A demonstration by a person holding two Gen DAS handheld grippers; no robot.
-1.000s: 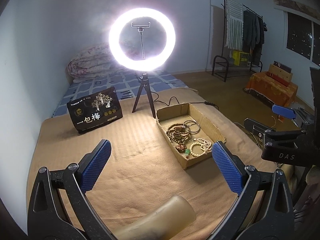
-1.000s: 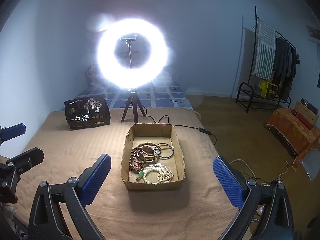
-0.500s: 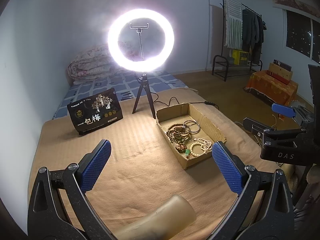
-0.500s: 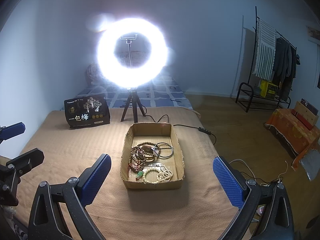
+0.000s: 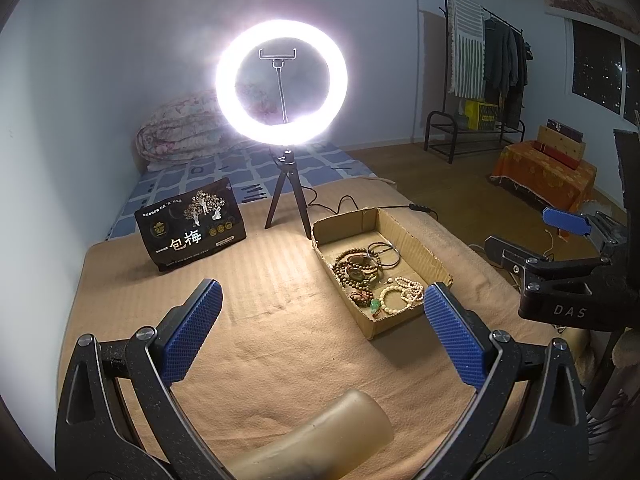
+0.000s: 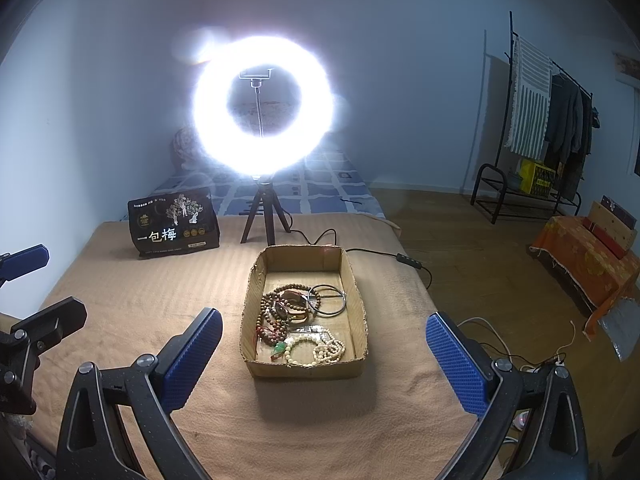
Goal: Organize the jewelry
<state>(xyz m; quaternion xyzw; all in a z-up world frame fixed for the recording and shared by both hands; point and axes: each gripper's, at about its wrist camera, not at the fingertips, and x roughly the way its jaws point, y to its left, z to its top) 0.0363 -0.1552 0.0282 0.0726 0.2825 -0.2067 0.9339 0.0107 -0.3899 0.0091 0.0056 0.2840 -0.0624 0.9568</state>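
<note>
Jewelry (image 6: 299,322): a tangle of pieces lying in the cardboard box (image 6: 358,308), at the near and middle part of its floor; the far end of the box is bare.
Brown bead strands (image 6: 280,308): coiled on the left side of the pile, overlapping one another.
Dark bangles (image 6: 328,299): thin rings at the right of the brown beads, touching them.
Pale bead bracelets (image 6: 316,350): at the near end of the box, with a small green pendant (image 6: 280,347) just beside them.
Cardboard box: open-topped, resting on the tan blanket (image 6: 160,300) that covers the bed.
Left gripper (image 5: 320,320): fingers spread wide, released, grasping nothing, above the blanket with the box ahead and to its right.
Right gripper (image 6: 324,344): fingers wide apart, holding nothing, with the box directly ahead between them and not touched.
Black pouch (image 6: 174,229): stands upright on the blanket, well left of the box and beyond it, printed with white characters.
Ring light (image 6: 262,106): lit, on a small tripod behind the box, its cable trailing to the right.
Clothes rack (image 6: 548,120): against the far wall on the right, hung with garments.
</note>
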